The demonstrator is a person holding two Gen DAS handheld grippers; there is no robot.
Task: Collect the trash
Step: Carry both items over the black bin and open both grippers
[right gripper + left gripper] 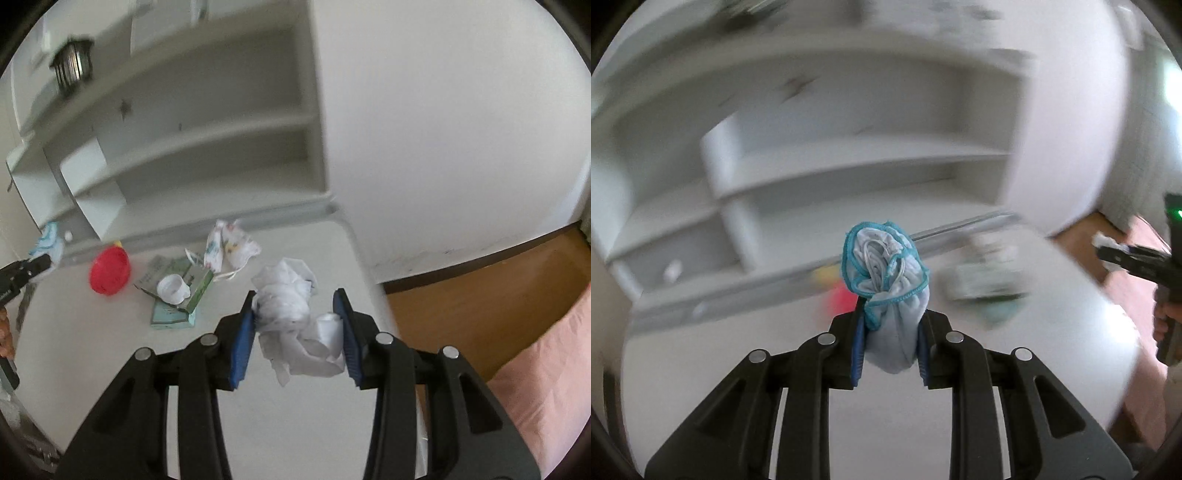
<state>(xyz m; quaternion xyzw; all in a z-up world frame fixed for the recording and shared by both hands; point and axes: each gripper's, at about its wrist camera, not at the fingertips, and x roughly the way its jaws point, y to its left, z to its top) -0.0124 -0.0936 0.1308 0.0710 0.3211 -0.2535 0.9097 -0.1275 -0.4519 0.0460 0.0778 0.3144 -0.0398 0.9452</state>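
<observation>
My left gripper [892,328] is shut on a crumpled light-blue face mask [882,266] with teal edging, held above the white table [886,424]. My right gripper [296,314] is shut on a wad of crumpled white tissue [288,295], its blue pads pressing both sides. In the left wrist view the right gripper [1115,254] shows at the right edge with the tissue [1106,242] at its tip. In the right wrist view the left gripper [37,264] shows at the left edge with the mask [50,240].
On the table [110,350] lie a red round lid [110,270], a flattened green carton [177,314] with a white cup [173,288] on it, and a patterned mask [229,243]. A white shelf unit [184,147] stands behind. Wooden floor [480,295] and pink fabric [546,387] lie right.
</observation>
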